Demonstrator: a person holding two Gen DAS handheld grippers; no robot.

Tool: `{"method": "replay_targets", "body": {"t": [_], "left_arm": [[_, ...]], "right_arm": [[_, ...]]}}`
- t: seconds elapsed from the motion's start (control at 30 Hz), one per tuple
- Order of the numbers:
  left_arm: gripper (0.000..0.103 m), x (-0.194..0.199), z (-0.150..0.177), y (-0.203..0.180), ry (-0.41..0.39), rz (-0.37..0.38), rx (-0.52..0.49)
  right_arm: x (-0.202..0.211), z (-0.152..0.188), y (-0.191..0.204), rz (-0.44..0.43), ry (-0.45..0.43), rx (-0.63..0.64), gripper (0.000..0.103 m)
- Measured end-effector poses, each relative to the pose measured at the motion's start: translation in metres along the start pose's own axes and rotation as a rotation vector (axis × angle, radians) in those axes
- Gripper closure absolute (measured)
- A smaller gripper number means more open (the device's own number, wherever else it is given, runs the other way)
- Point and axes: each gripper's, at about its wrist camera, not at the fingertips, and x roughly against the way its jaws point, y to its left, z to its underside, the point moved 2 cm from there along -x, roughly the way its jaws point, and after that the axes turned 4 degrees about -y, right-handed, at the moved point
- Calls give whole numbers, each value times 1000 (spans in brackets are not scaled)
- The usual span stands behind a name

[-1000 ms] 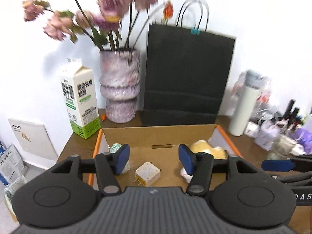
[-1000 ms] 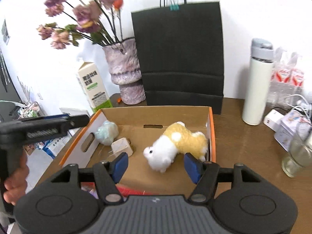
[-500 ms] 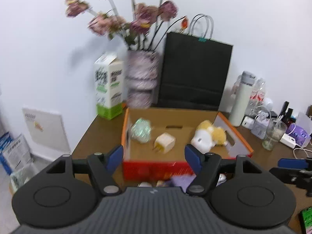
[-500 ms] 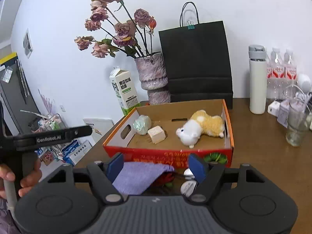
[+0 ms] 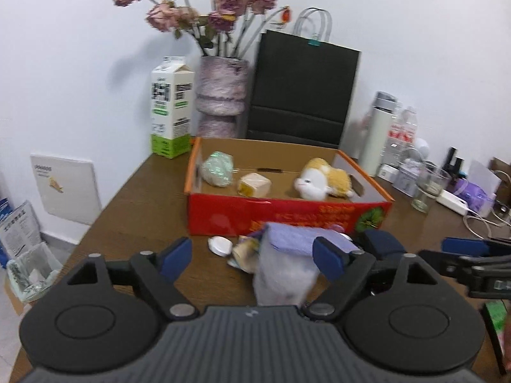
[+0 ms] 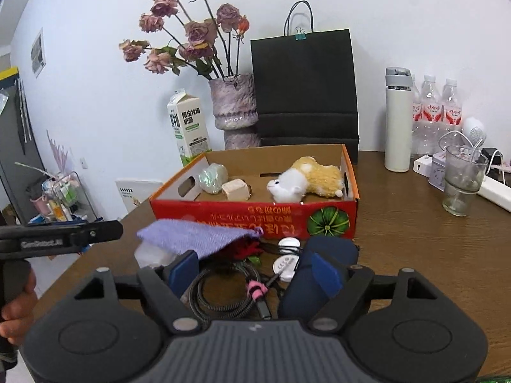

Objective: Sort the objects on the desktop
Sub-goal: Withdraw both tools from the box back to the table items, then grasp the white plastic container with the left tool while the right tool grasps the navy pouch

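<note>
1. Left tool (image 5: pixel 252 257): its jaws stand wide and are opening. The pads press on nothing. It hangs over a purple cloth (image 5: pixel 303 237) draped on a white bundle (image 5: pixel 282 279), which shows between the fingers.
2. Right tool (image 6: pixel 252 271): its jaws stand wide and are opening, with no grip. A coiled black cable (image 6: pixel 220 293) lies between the fingers; a dark blue case (image 6: pixel 319 271) lies at the right finger.
3. Cardboard box (image 6: pixel 255 220): it stands on the brown counter (image 6: pixel 415 239) just behind this pile. Inside lie a pale green wrapped lump (image 6: pixel 213 178), a beige cube (image 6: pixel 235 190) and a white-and-yellow plush toy (image 6: pixel 306 182), side by side.
4. Loose items: two white round discs (image 6: pixel 287 255) lie between the box front and the case.
5. Background: a milk carton (image 6: pixel 188 127), a vase of dried roses (image 6: pixel 234 108), a black paper bag (image 6: pixel 305 86) and a white flask (image 6: pixel 397 118) stand behind the box along the wall. A glass (image 6: pixel 460 185) stands well to the right.
</note>
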Motion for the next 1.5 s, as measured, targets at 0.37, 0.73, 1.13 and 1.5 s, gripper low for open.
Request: {"method": "replay_targets", "body": {"t": [0.37, 0.73, 1.13, 1.5], "left_arm": [[9, 13, 13, -13, -6, 40, -21], [9, 13, 33, -8, 15, 56, -4], [7, 31, 56, -4, -36, 41, 21], [9, -16, 58, -20, -25, 68, 18]], "right_arm": [[2, 10, 3, -2, -2, -5, 24], [3, 22, 1, 15, 4, -37, 23], [26, 42, -10, -9, -81, -54, 23], [-17, 50, -12, 92, -2, 19, 25]]}}
